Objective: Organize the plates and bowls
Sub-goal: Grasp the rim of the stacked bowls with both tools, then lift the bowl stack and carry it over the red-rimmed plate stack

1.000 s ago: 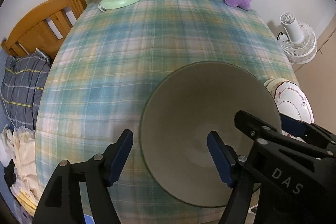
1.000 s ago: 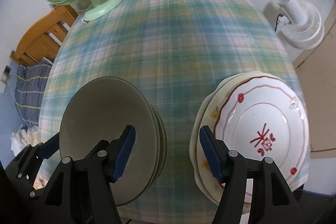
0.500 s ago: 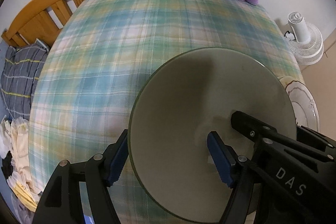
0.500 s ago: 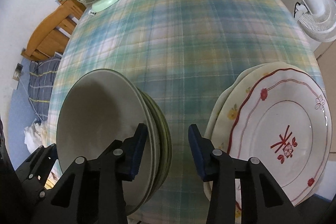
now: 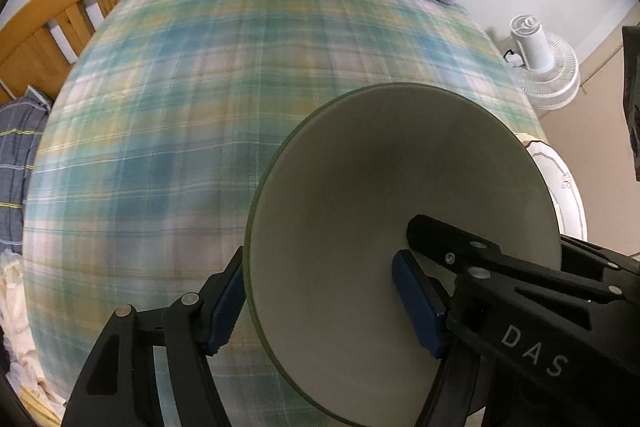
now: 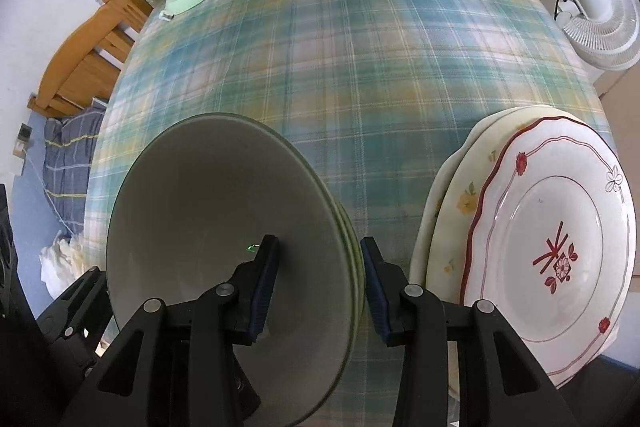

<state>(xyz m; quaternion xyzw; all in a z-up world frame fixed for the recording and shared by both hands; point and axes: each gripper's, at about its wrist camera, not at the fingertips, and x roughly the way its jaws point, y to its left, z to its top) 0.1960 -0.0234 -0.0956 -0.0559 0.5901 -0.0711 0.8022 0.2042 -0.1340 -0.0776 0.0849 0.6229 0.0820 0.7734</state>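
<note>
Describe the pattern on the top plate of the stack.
The top plate is white with a scalloped dark-red rim line, small flowers and a red centre motif; the right wrist view shows it best.

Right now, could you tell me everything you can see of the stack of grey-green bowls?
The stack of grey-green bowls sits nested on the plaid tablecloth, left of the plates. Its matte inside looks empty, and several darker green rims show at its right side. The right gripper straddles that right wall, one pad inside and one outside. The left gripper straddles the opposite wall, not clearly pressing.
</note>
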